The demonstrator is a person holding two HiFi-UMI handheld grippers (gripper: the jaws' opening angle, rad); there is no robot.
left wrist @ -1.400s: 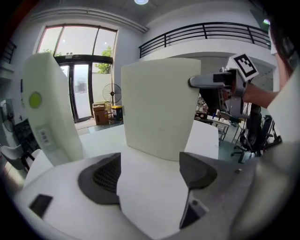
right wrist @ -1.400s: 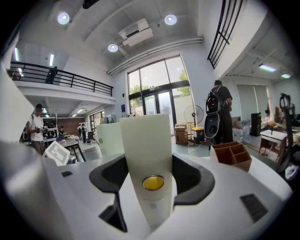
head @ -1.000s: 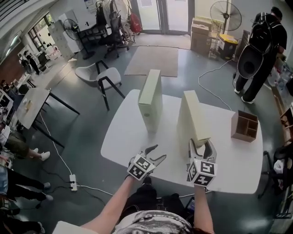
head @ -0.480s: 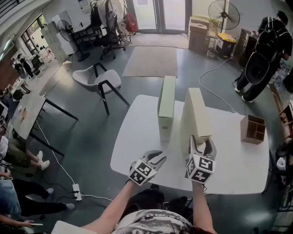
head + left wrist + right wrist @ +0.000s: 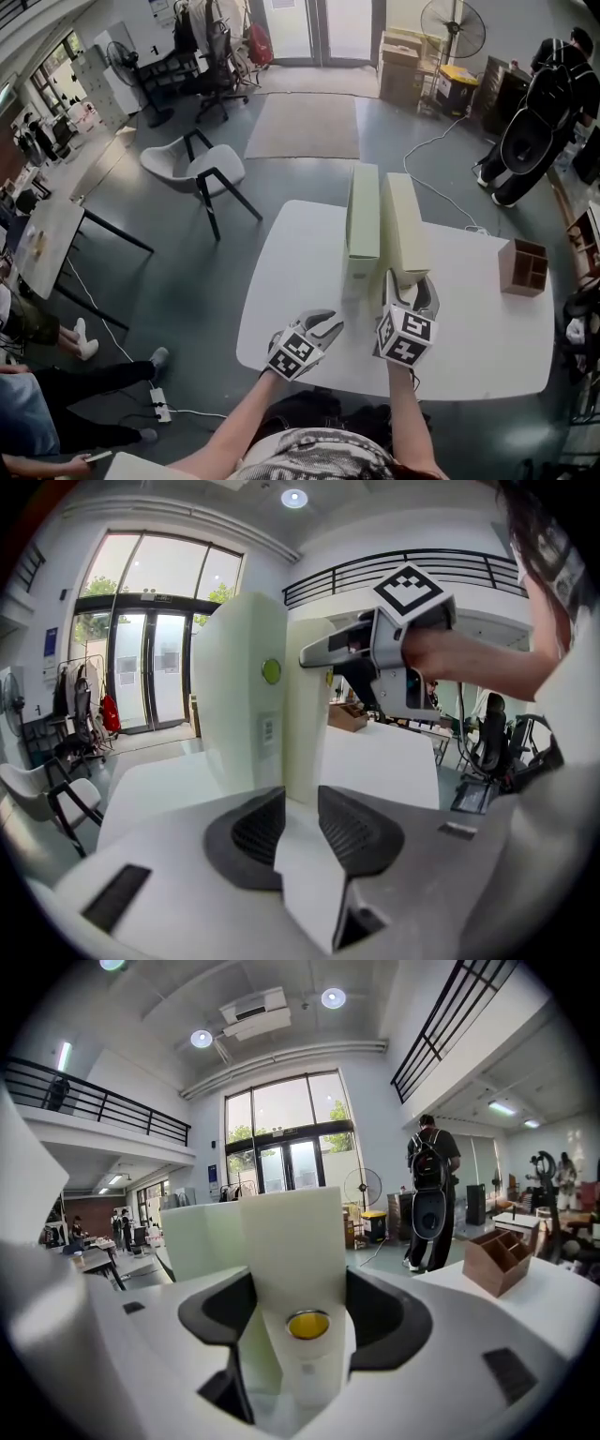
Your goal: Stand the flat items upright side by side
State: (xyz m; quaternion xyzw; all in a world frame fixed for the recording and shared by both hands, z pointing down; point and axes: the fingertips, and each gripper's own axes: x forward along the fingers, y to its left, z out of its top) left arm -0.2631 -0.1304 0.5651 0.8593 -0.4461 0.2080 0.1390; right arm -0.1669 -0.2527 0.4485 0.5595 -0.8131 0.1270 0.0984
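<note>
Two flat pale green boxes stand upright side by side on the white table (image 5: 300,281): the left box (image 5: 364,220) and the right box (image 5: 403,225). My right gripper (image 5: 410,289) is shut on the near end of the right box (image 5: 289,1241), whose yellow sticker shows between the jaws. The left box (image 5: 202,1232) stands just beside it. My left gripper (image 5: 328,325) hovers over the table's near edge, short of the left box (image 5: 239,696). Its jaws are a narrow gap apart with nothing between them (image 5: 300,799). The right gripper (image 5: 314,653) also shows there, clamped on the right box (image 5: 307,714).
A brown wooden organizer (image 5: 523,267) sits at the table's right side. A white chair (image 5: 192,159) stands on the floor to the far left. A person with a backpack (image 5: 539,103) stands at the far right, near a fan and boxes.
The gap between the two boxes has closed, so they now stand side by side. My left gripper's jaws have narrowed from wide apart to a slim gap. The right grip is unchanged.
</note>
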